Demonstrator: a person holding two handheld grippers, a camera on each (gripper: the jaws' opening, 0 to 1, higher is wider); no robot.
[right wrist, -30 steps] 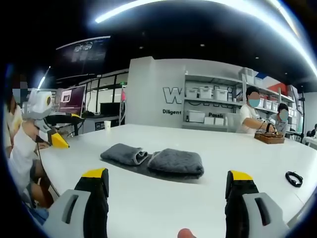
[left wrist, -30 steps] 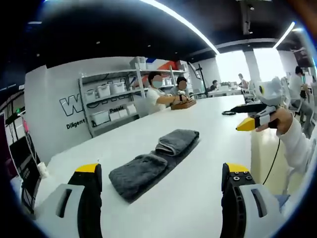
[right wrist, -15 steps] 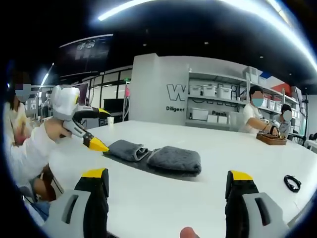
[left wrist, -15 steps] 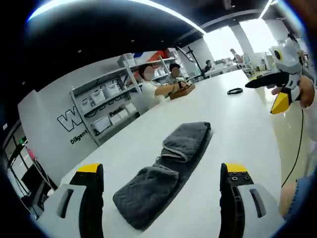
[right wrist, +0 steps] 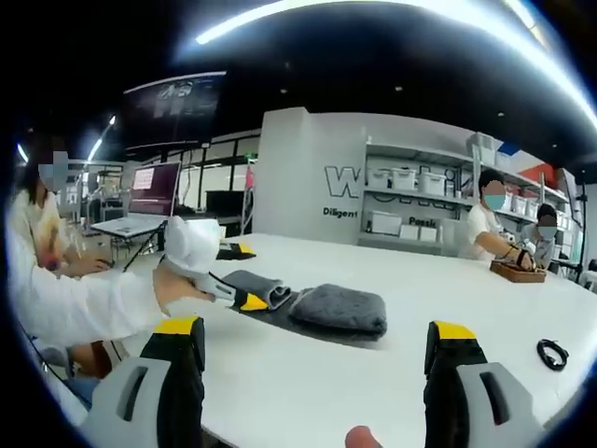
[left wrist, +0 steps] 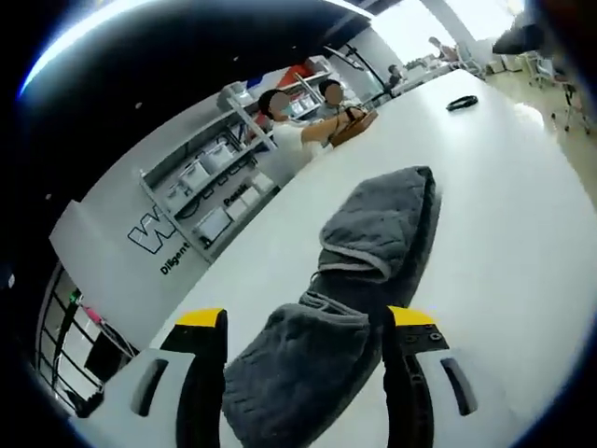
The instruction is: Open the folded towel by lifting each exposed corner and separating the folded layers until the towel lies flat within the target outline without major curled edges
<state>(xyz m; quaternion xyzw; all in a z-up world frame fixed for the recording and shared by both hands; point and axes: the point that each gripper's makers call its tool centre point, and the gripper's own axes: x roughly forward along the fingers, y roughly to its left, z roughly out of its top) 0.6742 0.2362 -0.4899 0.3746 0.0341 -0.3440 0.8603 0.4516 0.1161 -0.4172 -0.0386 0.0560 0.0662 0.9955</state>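
Towel (left wrist: pixel 308 373) between open left claw (left wrist: pixel 306 322) jaws, on table (left wrist: pixel 504 233).

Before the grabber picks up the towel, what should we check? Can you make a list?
1. Left gripper open: ok, its jaws stand apart around the near fold.
2. Towel between those jaws: ok, the near end lies between the tips.
3. A corner to grab: cannot tell, both ends are folded over and no loose corner shows.
4. Right gripper ready: ok, open and back from the towel.
5. Table beside the towel free for spreading: ok on this side; a black loop lies far off.
6. Target outline: cannot tell, no outline is visible on the table.
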